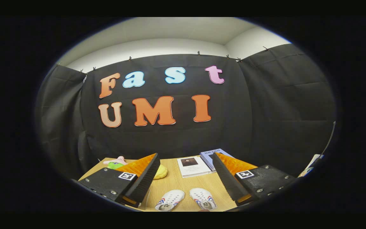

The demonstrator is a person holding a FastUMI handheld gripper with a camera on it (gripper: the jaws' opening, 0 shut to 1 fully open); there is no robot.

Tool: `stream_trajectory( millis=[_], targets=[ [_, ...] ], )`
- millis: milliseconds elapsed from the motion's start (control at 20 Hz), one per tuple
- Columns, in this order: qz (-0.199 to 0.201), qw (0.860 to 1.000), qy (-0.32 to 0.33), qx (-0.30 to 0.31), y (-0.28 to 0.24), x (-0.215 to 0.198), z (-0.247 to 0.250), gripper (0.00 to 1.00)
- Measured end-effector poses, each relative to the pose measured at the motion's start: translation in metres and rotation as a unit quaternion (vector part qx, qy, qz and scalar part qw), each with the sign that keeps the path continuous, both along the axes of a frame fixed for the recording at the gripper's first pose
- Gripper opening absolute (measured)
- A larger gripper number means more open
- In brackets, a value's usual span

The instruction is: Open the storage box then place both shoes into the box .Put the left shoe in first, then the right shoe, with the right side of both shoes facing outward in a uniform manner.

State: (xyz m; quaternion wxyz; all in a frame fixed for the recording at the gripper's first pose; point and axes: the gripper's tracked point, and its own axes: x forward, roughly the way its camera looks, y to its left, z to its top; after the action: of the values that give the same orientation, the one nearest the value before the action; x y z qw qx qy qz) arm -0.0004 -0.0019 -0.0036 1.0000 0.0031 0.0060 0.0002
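The claw [183,178] stands wide apart and holds nothing; its two fingers [145,178] frame an open lane above the surface [183,187].

Landmark: the pair of white shoes.
- The left-hand shoe [170,200] and the right-hand shoe [203,198] lie side by side on the surface, close together but apart, toes pointing away from the claw. Both sit between the fingers and below their tips. Neither finger touches a shoe. Which shoe is the left and which the right of the pair cannot be told.
- Beyond the shoes lies a white booklet [193,166] with a dark picture on its cover; just beside it, partly behind one finger, lies a blue-grey book [209,156].
- Beyond the shoes on the other side, a yellow soft item [160,172] shows past a fingertip, with a pink and green toy [115,163] farther out near the far corner of the surface.

The surface is light wood; bare wood lies between the shoes and the booklet. The far edge meets the black cloth wall [265,111], which encloses the booth on three sides. Above the cloth, a white wall and ceiling are visible.
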Motion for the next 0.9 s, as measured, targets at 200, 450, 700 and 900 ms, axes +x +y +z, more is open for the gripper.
stream_trajectory(
  millis=[200,450,700,900],
  targets=[
    [-0.002,1.0,0.003,-0.001,0.0,-0.001,-0.002,0.99],
    [-0.001,1.0,0.01,0.005,-0.002,-0.002,-0.007,0.98],
    [-0.008,1.0,0.018,0.01,-0.009,0.0,-0.015,0.98],
    [-0.001,0.999,0.04,0.031,-0.01,0.005,-0.033,0.99]
  ],
)
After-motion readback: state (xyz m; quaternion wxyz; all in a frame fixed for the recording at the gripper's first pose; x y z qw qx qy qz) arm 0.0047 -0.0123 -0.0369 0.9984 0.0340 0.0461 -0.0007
